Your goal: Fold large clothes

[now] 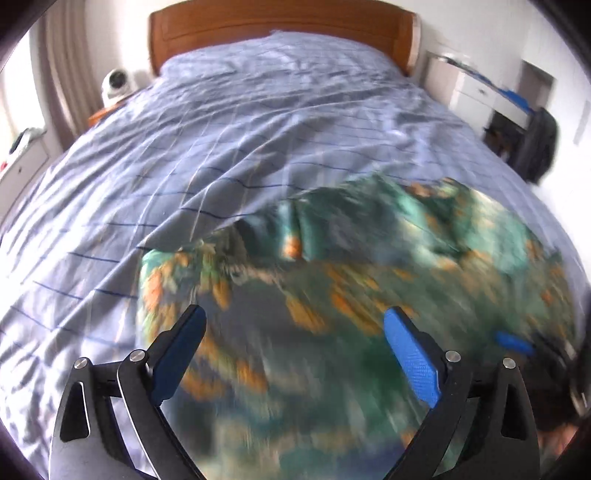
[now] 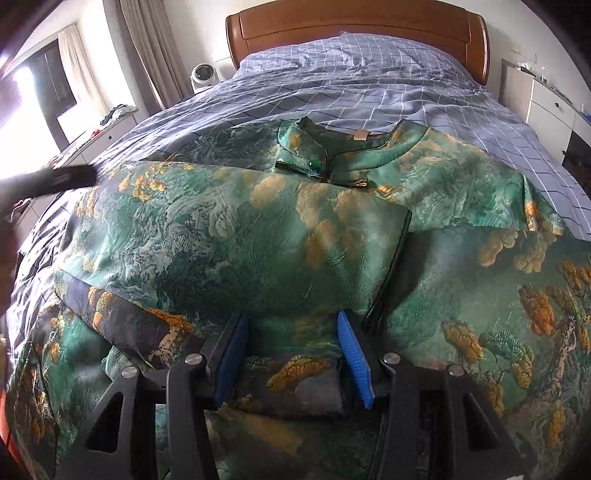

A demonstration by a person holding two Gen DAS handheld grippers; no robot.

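Observation:
A large green garment (image 2: pixel 258 236) with orange and gold cloud print and a stand-up collar (image 2: pixel 317 147) lies spread on the bed, its left side folded over the middle. My right gripper (image 2: pixel 293 332) has its jaws partly closed around a fold of the garment's cloth near the bottom. In the blurred left wrist view the same garment (image 1: pixel 332 295) lies below my left gripper (image 1: pixel 295 325), which is wide open and empty above it. The right gripper's blue pad (image 1: pixel 513 341) shows at the right of that view.
The bed has a blue checked cover (image 2: pixel 369 77) and a wooden headboard (image 2: pixel 354 22). A white fan (image 2: pixel 202 75) stands at the left of the headboard. White drawers (image 2: pixel 550 107) stand at the right, a low cabinet (image 2: pixel 92 140) and curtains at the left.

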